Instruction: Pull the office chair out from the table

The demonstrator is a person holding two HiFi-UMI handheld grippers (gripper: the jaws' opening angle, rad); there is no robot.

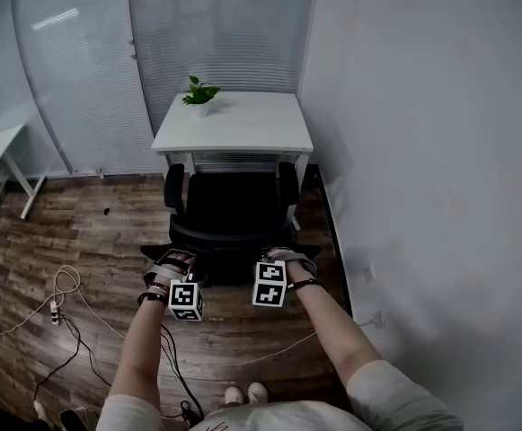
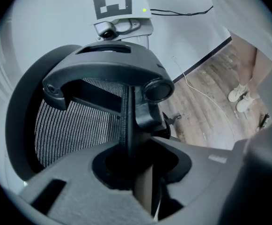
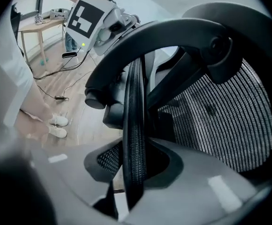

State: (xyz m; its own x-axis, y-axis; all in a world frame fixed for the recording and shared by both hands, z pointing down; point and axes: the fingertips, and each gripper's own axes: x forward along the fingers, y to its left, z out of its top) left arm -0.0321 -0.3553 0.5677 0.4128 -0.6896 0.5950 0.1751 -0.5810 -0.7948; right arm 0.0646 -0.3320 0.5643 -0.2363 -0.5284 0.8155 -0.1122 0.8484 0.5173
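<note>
Wall [image 1: 422,106] beside office chair [image 1: 229,209]; floor [image 1: 81,241] left seemingly free

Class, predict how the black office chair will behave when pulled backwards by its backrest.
The office chair likely slides on the smooth wood floor. Its mesh backrest may flex, though the rim looks stiff. Gripped high, it might tip backwards.

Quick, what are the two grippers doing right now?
Left gripper: closed on the backrest edge of the office chair.
Right gripper: closed on the same backrest edge.
</note>
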